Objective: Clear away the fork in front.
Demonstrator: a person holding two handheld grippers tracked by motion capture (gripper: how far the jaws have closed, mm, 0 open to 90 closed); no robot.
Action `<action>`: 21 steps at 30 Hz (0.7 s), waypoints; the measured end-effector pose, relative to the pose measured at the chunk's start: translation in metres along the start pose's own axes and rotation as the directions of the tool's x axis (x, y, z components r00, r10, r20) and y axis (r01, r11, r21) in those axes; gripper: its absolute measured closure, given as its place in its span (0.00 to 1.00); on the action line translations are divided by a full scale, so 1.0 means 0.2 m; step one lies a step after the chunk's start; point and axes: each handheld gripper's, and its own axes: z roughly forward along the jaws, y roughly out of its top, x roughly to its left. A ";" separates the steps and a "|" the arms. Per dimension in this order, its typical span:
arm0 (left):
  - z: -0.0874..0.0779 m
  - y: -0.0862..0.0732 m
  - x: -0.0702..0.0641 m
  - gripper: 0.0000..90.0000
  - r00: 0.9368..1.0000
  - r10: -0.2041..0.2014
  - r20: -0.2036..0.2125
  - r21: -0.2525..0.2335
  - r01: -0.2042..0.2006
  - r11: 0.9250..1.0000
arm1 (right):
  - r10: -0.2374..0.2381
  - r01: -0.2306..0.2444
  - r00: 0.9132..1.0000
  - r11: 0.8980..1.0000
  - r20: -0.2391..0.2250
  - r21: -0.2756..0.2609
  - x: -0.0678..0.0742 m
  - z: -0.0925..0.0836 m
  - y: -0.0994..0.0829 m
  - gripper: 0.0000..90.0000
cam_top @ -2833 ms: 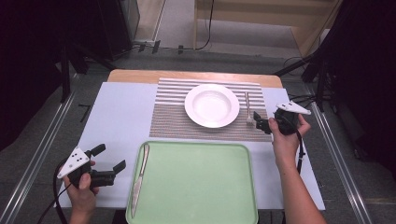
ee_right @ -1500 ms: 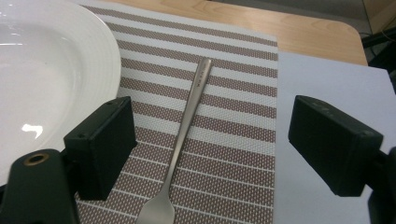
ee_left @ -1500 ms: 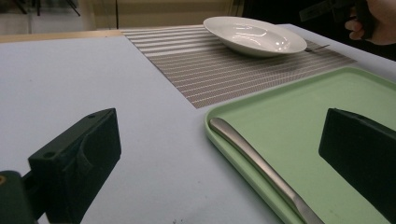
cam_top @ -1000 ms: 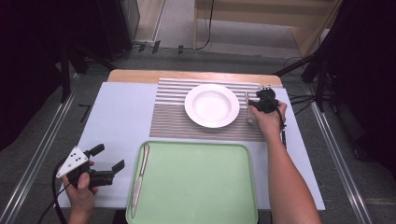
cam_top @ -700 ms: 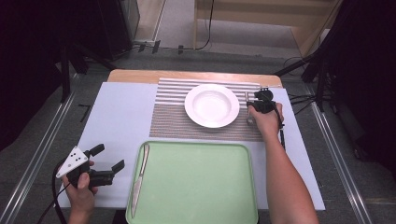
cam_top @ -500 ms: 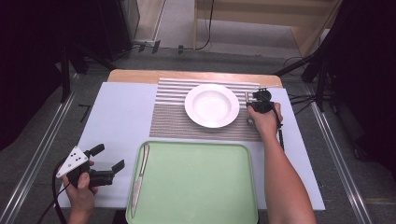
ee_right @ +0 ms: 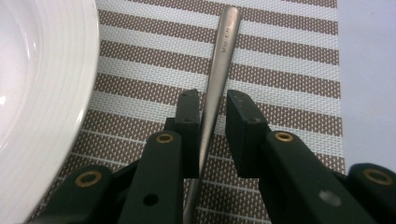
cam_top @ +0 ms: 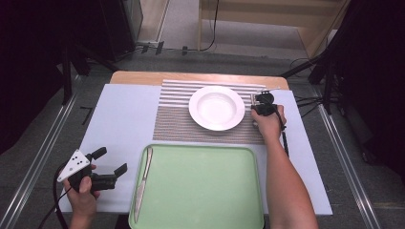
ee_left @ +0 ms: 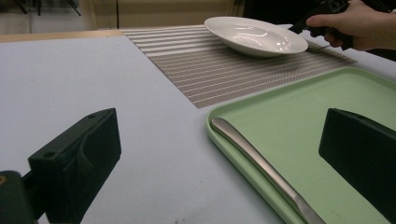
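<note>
Left claw (cam_top: 111,167) rests wide open at the near left of the worktop (cam_top: 119,119), just left of the green tray (cam_top: 205,191) with a knife (cam_top: 142,183) along its left edge. Far right, on the striped mat (cam_top: 176,119) just right of the white plate (cam_top: 216,108), the right claw (ee_right: 212,114) has just been closing. Its jaws stand narrow astride the handle of the fork (ee_right: 222,60); left pad at the metal, small gap on the right.

The gripper (ee_right: 212,116) hides the fork's (ee_right: 224,51) lower handle.

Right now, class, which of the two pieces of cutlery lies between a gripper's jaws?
The utensil on the striped placemat, beside the white plate, between the right gripper jaws. The knife lies untouched on the green tray.
</note>
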 end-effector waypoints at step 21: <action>0.00 0.00 0.00 0.00 1.000 0.010 0.001 0.012 -0.010 1.000 | 0.049 -0.049 0.999 0.999 -0.010 -0.013 0.01 0.00 -0.01 0.91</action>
